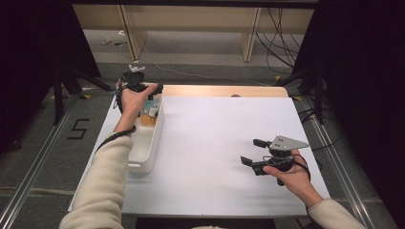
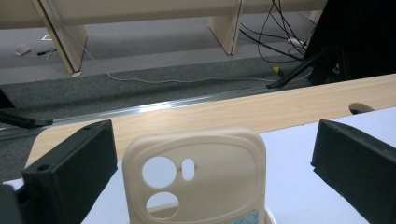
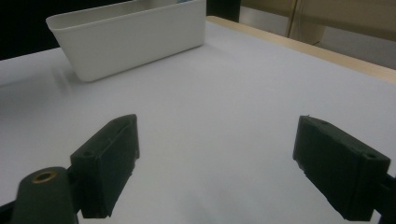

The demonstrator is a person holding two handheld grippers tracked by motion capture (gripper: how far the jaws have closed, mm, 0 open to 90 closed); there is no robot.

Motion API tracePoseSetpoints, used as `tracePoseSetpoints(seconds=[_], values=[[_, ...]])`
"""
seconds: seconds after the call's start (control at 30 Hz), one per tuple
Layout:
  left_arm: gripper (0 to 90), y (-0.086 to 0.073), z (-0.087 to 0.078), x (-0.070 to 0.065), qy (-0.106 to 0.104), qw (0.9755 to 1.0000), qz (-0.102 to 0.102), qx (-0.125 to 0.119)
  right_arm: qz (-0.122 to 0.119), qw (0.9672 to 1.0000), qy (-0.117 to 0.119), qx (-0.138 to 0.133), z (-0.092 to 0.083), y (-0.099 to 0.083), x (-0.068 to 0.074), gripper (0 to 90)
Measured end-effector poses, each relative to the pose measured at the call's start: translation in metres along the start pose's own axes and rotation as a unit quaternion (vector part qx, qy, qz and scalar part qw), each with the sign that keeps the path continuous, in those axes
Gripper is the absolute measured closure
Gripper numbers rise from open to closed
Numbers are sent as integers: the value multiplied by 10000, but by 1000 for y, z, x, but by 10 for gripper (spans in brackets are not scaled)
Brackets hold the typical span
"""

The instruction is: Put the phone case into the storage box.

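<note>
A cream phone case [image 2: 196, 182] with round camera cut-outs stands upright between the jaws of my left gripper [image 2: 212, 158]. There is a gap on each side, so the pads do not touch it. In the high view the left gripper [image 1: 143, 88] hovers open over the far end of a long white bin [image 1: 155, 138], where a few small items [image 1: 150, 113] lie. My right gripper [image 1: 253, 151] rests low over the white mat at the right. Its jaws stand wide apart with nothing between them. In the right gripper view this gripper [image 3: 224, 154] faces the bin [image 3: 130, 42].
A white mat [image 1: 215, 143] covers most of the wooden table [image 1: 215, 90], which has a round hole [image 1: 235, 95] near its far edge. Past the table are grey floor, wooden legs [image 1: 249, 33], loose cables [image 1: 279, 38] and black stands [image 1: 59, 90].
</note>
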State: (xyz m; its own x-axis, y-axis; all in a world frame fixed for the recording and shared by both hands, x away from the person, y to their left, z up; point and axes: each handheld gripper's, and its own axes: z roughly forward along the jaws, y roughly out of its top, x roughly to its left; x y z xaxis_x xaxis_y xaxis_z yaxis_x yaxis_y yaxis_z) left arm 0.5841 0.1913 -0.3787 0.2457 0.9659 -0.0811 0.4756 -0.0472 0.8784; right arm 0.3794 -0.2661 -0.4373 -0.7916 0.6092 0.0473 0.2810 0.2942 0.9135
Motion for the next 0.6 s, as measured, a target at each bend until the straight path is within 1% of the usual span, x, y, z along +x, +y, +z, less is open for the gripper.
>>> tracePoseSetpoints(seconds=[0.27,0.47,0.53,0.6], values=[[1,1,-14,0,-182,9998,-84,-53,20,10000,-17,-16,0,0,0,156],[1,-2,-26,-1,-280,9996,-52,-76,30,10000,-22,-20,0,1,0,155],[2,-4,-30,-2,-359,9993,-58,-100,35,10000,-25,-21,0,1,0,155],[5,-8,-35,-3,-432,9990,-13,-106,36,10000,-24,-26,-1,1,-1,156]])
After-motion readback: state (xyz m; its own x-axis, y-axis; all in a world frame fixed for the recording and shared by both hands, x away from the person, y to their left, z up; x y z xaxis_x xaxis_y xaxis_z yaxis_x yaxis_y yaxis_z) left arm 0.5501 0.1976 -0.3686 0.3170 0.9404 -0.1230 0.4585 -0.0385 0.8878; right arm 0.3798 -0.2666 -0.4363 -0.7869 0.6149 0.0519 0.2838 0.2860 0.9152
